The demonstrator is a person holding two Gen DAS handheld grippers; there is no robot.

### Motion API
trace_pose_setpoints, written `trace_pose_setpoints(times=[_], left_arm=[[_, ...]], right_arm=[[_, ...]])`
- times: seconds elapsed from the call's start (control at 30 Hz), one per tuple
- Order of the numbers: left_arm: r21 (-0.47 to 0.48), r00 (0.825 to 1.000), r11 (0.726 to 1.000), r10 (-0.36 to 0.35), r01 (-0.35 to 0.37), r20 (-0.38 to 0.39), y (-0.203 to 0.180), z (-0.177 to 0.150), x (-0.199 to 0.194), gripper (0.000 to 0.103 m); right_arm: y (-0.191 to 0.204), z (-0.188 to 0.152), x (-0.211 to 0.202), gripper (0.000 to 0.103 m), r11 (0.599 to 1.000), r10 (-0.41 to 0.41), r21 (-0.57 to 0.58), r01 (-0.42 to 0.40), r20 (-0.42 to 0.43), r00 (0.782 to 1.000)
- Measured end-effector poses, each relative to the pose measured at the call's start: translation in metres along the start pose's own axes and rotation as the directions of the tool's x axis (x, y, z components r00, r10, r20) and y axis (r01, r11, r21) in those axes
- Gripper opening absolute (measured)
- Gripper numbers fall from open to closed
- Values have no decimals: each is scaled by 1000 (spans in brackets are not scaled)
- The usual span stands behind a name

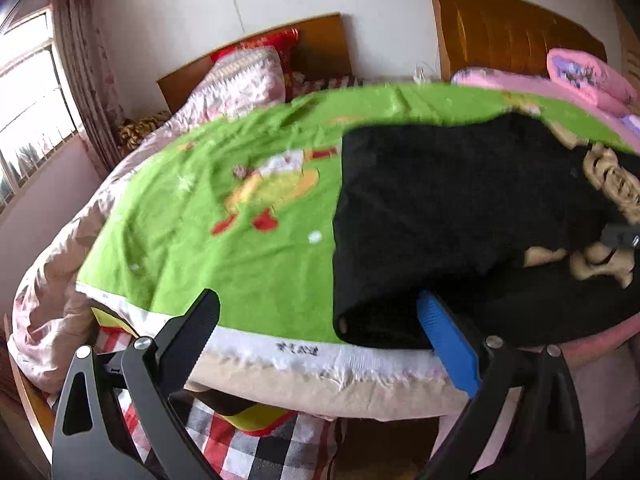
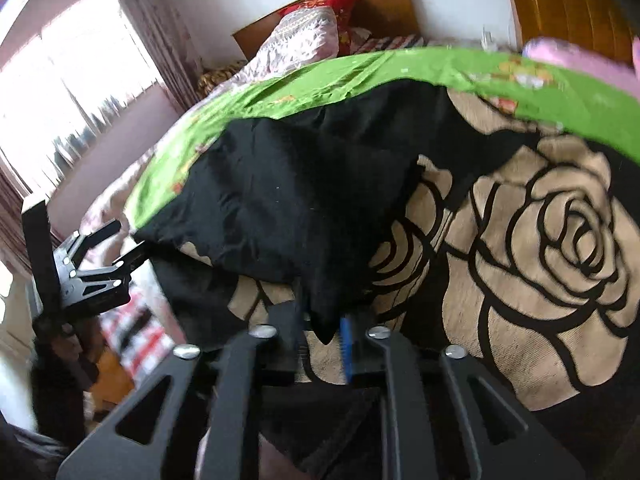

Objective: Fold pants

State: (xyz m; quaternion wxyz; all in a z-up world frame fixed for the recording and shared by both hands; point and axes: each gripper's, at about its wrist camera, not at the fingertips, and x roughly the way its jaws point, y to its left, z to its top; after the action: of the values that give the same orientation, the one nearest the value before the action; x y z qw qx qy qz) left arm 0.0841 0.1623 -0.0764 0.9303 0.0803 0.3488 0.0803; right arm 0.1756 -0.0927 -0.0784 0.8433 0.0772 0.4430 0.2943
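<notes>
The black pants (image 1: 440, 216) lie folded on the green blanket (image 1: 240, 208) at the bed's near right. My left gripper (image 1: 320, 320) is open, its jaws wide apart at the bed's front edge; the blue pad (image 1: 448, 340) sits by the pants' near left corner, not gripping it. In the right wrist view the pants (image 2: 288, 200) lie over a black and beige rose-pattern blanket (image 2: 540, 240). My right gripper (image 2: 322, 328) is shut on a near corner of the pants. The left gripper also shows at the far left (image 2: 116, 248).
Pillows and a pink floral quilt (image 1: 240, 80) lie at the head of the bed by the wooden headboard (image 1: 320, 44). A pink quilt (image 1: 588, 76) sits at the back right. A window (image 1: 28, 92) is on the left. A checked sheet (image 1: 260, 440) hangs below the bed edge.
</notes>
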Motion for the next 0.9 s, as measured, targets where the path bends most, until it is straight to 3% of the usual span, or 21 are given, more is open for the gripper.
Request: trace_pose_setpoints(times=[0.03,0.1,0.17,0.27,0.43,0.53,0.63,0.67,0.7,0.73,0.8,0.9], left_arm=[[-14,999,1000,-23,23,32,2,7,-12,99],[-20,996,999,-48,49,73,1,18,-25,99],[9,990,996,-85,85,110,-10,34,-32,101],[71,988,992,-115,108,99,-34,48,-20,101],[144,992,982,-117,124,-56,-67,49,30,101],[144,988,981,-114,128,-104,-72,41,44,101],[74,977,981,-166,177,-133,-63,36,51,101],[46,971,979,-190,198,-144,-59,36,54,102],[35,969,978,-199,206,-147,-58,34,56,102],[26,967,977,-208,214,-148,-57,34,57,102],[22,966,976,-213,218,-144,-57,33,56,102],[28,968,976,-208,214,-138,-58,32,56,102]], right_arm=[[-2,1,-2,55,999,35,14,-35,-4,999],[2,1,-10,93,994,105,8,-105,-9,994],[7,4,-22,93,996,85,-31,-84,6,996],[2,18,-36,80,998,-3,-60,6,52,999],[-23,67,-11,59,994,-49,-101,50,11,999],[-34,87,21,56,985,-100,-144,91,-60,993],[-27,89,47,56,973,-115,-213,84,-136,984],[-18,85,49,56,955,-154,-275,116,-124,980],[-12,83,50,52,940,-183,-312,137,-125,975],[-6,80,48,34,933,-182,-336,130,-129,975],[0,77,44,15,927,-186,-352,130,-131,974],[5,74,38,11,915,-216,-371,160,-116,969]])
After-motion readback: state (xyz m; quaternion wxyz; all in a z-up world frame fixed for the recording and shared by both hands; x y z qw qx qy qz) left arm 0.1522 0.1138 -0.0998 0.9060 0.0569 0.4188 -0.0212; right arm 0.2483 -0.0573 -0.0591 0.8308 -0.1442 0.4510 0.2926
